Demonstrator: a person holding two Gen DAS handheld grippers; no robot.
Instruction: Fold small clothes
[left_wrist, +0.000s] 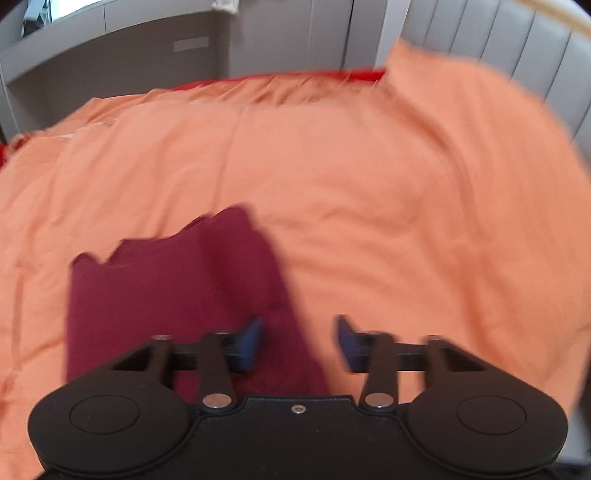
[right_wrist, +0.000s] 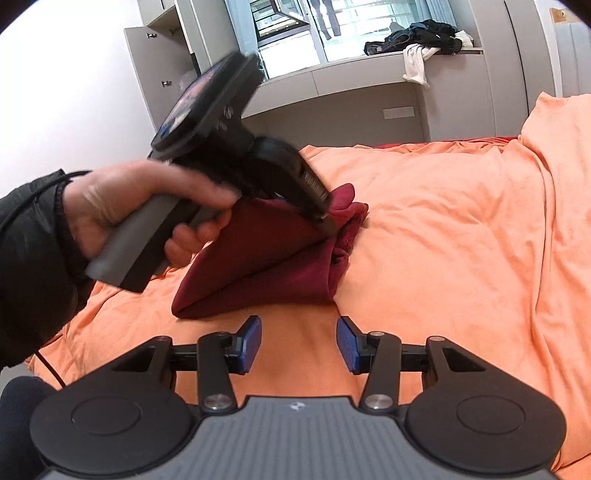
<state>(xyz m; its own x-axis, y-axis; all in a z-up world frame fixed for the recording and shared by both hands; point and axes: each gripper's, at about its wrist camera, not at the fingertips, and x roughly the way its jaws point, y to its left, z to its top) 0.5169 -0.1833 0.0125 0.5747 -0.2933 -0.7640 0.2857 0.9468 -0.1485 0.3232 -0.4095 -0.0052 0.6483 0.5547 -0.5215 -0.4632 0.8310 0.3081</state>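
Left gripper (left_wrist: 300, 341): showing black body, two round black discs, silver pivot screws, blue finger pads (left_wrist: 249, 343). Right gripper (right_wrist: 299, 343): showing same black linkage and blue pads, plus grey ribbed plate with small white logo. Left hand (right_wrist: 122, 206): showing bare skin, wearing black sleeve (right_wrist: 33, 266), wrapping grey handle; thin black cable (right_wrist: 48, 363) trailing below.

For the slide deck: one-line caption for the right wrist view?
Right hand-held gripper open above orange duvet; left hand-held gripper over folded maroon garment.
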